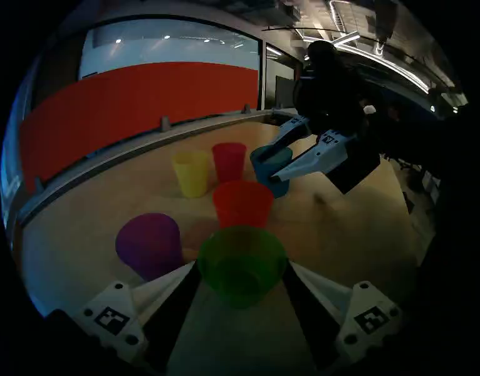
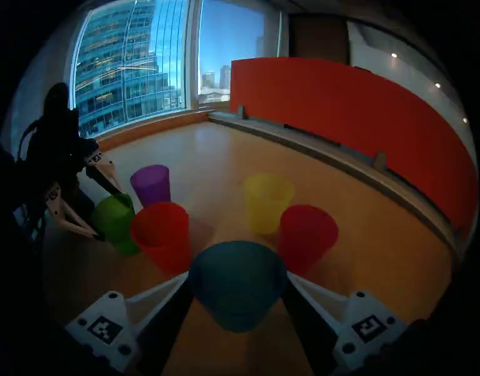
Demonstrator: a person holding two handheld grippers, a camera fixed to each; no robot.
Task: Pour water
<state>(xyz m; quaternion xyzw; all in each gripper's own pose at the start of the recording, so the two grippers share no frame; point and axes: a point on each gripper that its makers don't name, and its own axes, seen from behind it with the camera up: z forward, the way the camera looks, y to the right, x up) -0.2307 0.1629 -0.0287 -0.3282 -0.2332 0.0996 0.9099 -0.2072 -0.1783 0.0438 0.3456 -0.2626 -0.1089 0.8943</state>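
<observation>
Left gripper view: on the worktop (image 1: 340,232), purple cup (image 1: 150,243) near left, yellow cup (image 1: 191,172) farther back. Near centre, the left tool (image 1: 241,266) pinches the green cup (image 1: 242,276). Orange-red cup (image 1: 243,203) and red cup (image 1: 229,160) stand beyond. Far right, the right tool (image 1: 269,164) pinches the blue cup (image 1: 272,178).

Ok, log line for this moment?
left gripper: jaws on green cup | right gripper: jaws on blue cup | table: four more cups

The orange cup (image 1: 243,202) blocks the gap between green cup (image 1: 242,263) and blue cup (image 1: 269,168); the desk (image 1: 353,244) around the cluster lies open.
</observation>
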